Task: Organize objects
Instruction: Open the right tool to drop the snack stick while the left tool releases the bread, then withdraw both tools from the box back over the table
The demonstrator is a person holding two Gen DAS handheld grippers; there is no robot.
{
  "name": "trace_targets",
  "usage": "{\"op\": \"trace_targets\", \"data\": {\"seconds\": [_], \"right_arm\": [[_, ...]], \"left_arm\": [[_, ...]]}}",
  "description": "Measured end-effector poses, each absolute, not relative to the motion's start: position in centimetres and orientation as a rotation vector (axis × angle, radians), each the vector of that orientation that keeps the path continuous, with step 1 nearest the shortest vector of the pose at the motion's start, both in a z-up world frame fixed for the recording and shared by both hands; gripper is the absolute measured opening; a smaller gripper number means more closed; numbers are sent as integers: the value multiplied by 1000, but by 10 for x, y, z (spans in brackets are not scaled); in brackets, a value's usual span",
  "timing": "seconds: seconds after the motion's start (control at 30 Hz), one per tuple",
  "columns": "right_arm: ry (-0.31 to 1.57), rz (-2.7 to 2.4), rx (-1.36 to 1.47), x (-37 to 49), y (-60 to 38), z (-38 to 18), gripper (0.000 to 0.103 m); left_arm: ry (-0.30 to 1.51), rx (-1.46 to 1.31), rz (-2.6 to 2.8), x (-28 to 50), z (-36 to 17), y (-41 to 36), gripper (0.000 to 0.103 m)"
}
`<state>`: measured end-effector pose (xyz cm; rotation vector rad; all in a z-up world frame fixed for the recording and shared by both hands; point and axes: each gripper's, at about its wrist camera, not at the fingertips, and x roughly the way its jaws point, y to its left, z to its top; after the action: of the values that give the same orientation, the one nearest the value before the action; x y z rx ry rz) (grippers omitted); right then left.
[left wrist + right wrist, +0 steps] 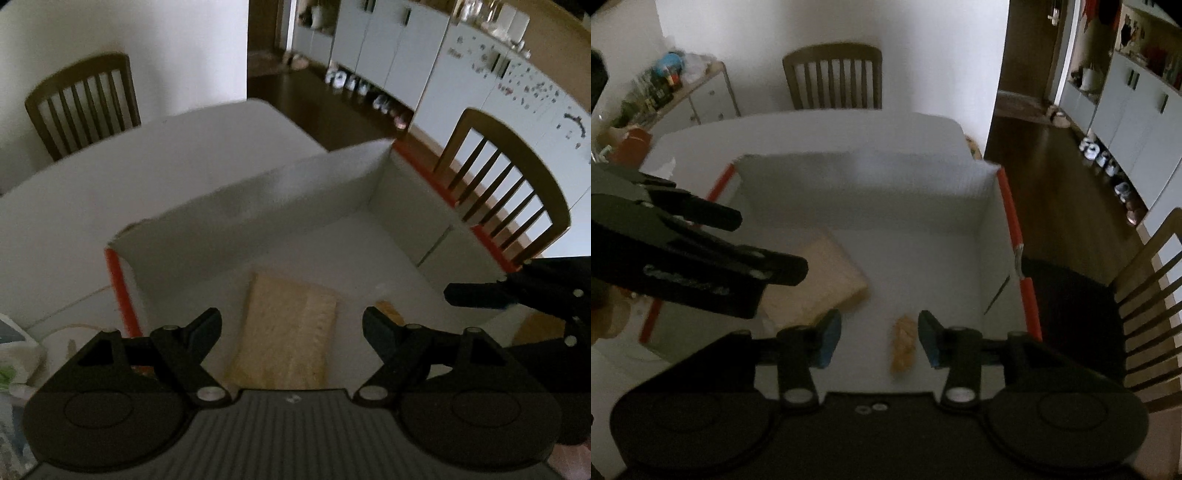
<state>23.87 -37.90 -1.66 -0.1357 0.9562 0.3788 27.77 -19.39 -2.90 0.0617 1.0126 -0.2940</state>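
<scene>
Left wrist view: left gripper (pixel 291 325) poised above an open white cardboard box with orange-red taped edges (pixel 258 192), jaws spread wide with nothing between them. Directly below, flat on the box floor, a tan rectangular woven pad, straw-like in texture (pixel 286 339). Just to its right, partly hidden behind the right finger, a small golden-brown lumpy piece (pixel 388 312), too little showing to identify here. At the right edge, right gripper (pixel 476 295) reaching in over the box's side. Box resting on a white table (pixel 110 166), two dark wooden slat-back chairs beyond.

Right wrist view: right gripper (pixel 881 338) pointing down into the same box (pixel 868 177), blue-padded fingers parted and gripping nothing. Small golden-brown piece (pixel 904 345) lying on the box floor below the gap, closer to the right finger, not pinched by either pad. Tan pad (pixel 816 280) farther left on the floor, partly covered by the left gripper (pixel 768 243) crossing in from the left.

Progress, judged from this: two items already inside the box, both tools empty above them, so apparently a drop-off done. Probably more to fetch, though no other loose items clearly identifiable on the table; clutter at the left edge of the left view too blurred to name.
</scene>
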Motion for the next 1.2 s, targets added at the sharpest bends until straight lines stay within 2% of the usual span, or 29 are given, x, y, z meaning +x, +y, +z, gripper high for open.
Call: {"op": "trace_targets", "data": {"seconds": [0.37, 0.77, 0.83, 1.13, 1.2], "right_arm": [[864, 403, -110, 203, -364, 15, 57], [817, 425, -106, 174, -314, 25, 67], [808, 433, -98, 168, -305, 27, 76], [756, 469, -57, 141, -265, 30, 102], [753, 473, -39, 137, -257, 29, 102]], "left_arm": [[851, 53, -316, 214, 17, -150, 83], [766, 32, -271, 149, 29, -92, 83], [759, 26, -259, 141, 28, -81, 83], [750, -3, -228, 109, 28, -20, 83], [752, -15, -222, 103, 25, -6, 84]]}}
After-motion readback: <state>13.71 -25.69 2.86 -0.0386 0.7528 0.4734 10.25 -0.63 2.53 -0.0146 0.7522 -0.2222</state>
